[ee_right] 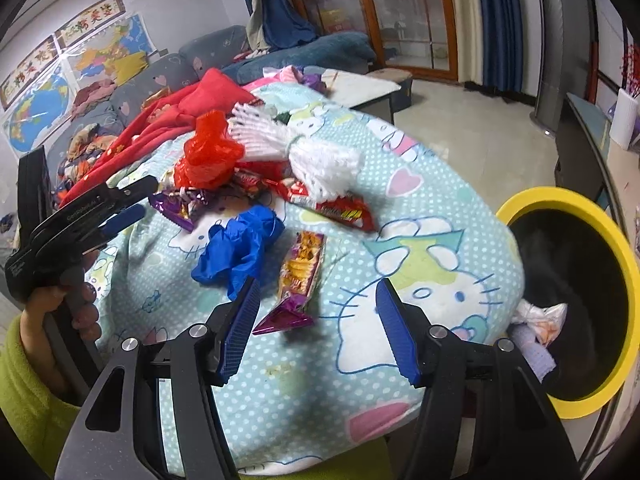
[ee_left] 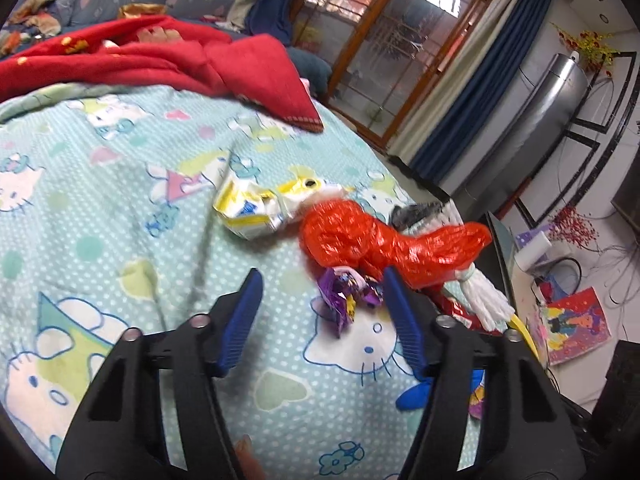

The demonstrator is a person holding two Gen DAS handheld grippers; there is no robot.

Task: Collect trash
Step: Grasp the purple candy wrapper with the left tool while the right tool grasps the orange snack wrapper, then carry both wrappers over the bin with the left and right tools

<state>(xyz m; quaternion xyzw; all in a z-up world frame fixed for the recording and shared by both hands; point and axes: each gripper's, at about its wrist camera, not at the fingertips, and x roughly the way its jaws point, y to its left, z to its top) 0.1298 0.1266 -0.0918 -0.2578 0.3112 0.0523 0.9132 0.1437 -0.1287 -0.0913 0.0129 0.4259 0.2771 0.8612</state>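
One purple-orange wrapper [ee_right: 298, 276] lengthwise between splayed right gripper [ee_right: 316, 330] fingers [ee_right: 240, 328].

The quilt [ee_right: 420, 216] is coloured pale teal, dotted white, and printed with white cartoon cats. The blanket [ee_left: 168, 56] is red. The crumpled bag [ee_left: 360, 236] is translucent red; the glove [ee_right: 240, 248] is deep blue. The snack wrapper [ee_right: 300, 276] is printed purple and yellow. The bin [ee_right: 624, 256] is rimmed yellow, with a black interior. Both grippers are black with blue pads [ee_right: 240, 332].
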